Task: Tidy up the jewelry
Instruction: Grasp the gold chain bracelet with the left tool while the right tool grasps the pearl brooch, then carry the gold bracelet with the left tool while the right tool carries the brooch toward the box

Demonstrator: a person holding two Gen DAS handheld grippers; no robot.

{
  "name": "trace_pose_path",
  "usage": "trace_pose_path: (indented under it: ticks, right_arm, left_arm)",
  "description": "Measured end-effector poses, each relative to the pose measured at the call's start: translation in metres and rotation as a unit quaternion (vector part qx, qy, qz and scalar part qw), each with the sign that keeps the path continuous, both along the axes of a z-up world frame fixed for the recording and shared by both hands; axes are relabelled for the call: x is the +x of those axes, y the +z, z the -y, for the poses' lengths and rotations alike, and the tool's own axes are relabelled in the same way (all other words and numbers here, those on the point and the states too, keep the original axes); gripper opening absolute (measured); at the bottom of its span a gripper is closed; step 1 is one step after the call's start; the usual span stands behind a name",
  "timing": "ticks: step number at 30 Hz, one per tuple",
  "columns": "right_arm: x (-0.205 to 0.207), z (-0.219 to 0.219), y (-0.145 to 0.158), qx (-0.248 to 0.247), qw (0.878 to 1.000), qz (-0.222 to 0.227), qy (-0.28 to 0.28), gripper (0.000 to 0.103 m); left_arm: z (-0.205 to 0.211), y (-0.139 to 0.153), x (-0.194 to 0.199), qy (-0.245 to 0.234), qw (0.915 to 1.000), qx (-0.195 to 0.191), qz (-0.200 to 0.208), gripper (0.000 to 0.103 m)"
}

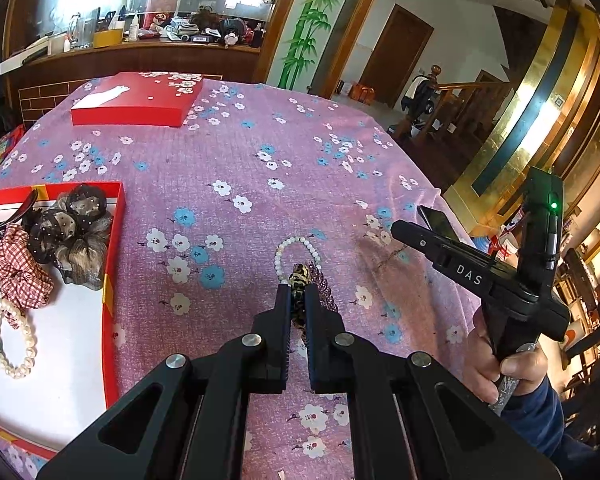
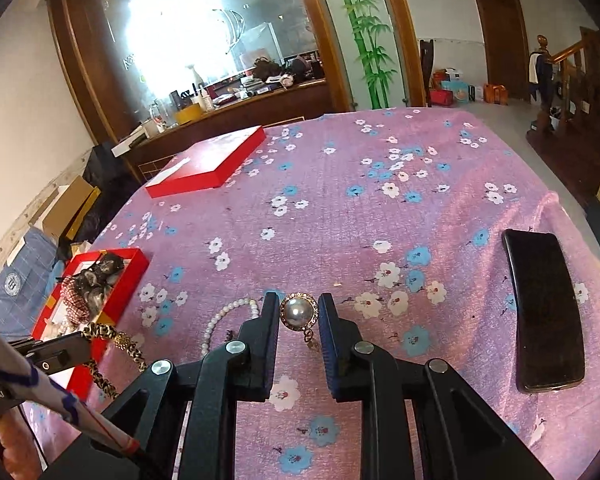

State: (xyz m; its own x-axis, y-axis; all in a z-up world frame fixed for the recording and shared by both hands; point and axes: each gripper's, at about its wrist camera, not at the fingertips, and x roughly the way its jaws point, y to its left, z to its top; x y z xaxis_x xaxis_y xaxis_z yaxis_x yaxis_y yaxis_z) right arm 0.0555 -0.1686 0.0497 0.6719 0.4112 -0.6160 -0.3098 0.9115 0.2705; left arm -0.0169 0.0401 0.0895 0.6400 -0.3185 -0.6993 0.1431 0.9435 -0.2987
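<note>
**Two Pieces Gripped, Red Tray Awaiting**

Two grippers carry jewelry. Your left gripper (image 1: 298,286) is pressed together on the leopard-print band (image 1: 300,280), just clear of the red tray (image 1: 110,280). Farther from the tray, your right gripper (image 2: 299,312) pinches the pearl brooch (image 2: 299,312) by its rim, apparently so its chain dangles free. A white bead bracelet (image 1: 296,250) lies on the floral cloth (image 1: 240,152) beyond the band. The tray already holds a pearl bracelet (image 1: 14,340) and scrunchies (image 1: 66,232), so it is likely your drop point.

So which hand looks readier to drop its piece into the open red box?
Probably left: its gripper already pinches the leopard band, right beside the red box.
</note>
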Motion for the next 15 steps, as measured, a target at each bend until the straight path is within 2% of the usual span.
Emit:
trace_pose_path:
  ticks: [9, 15]
  right_arm:
    - [-0.019, -0.013, 0.008, 0.014, 1.000, -0.001, 0.011, 0.020]
    - [-0.039, -0.041, 0.016, 0.039, 0.998, -0.008, 0.049, 0.021]
  left_arm:
    - [-0.016, 0.016, -0.032, 0.040, 0.9970, 0.052, 0.042, 0.006]
    - [-0.039, 0.021, -0.045, 0.068, 0.9939, 0.064, 0.058, 0.006]
